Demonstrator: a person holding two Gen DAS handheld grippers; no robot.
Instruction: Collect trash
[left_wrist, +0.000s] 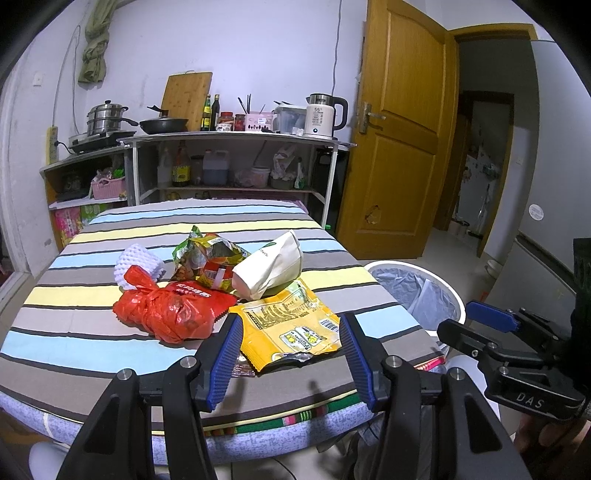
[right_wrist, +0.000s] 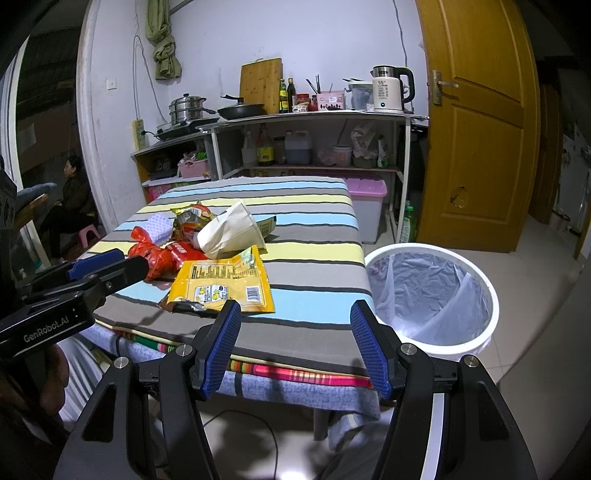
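Observation:
Trash lies piled on a striped table (left_wrist: 74, 332): a yellow snack wrapper (left_wrist: 291, 325) nearest, a red plastic bag (left_wrist: 166, 314), a red packet (left_wrist: 201, 291), a cream paper bag (left_wrist: 269, 269), a green-yellow wrapper (left_wrist: 207, 254) and white foam netting (left_wrist: 136, 262). My left gripper (left_wrist: 291, 325) is open, its fingers either side of the yellow wrapper's near edge. My right gripper (right_wrist: 295, 314) is open and empty, over the table's front edge, right of the yellow wrapper (right_wrist: 225, 284). A white lined trash bin (right_wrist: 432, 291) stands on the floor right of the table; it also shows in the left view (left_wrist: 417, 291).
Kitchen shelves (left_wrist: 236, 140) with pots, bottles and a kettle (left_wrist: 325, 114) stand behind the table. A wooden door (left_wrist: 399, 129) stands open at the right. A pink-lidded storage box (right_wrist: 369, 206) sits beside the table. A person (right_wrist: 70, 199) sits at far left.

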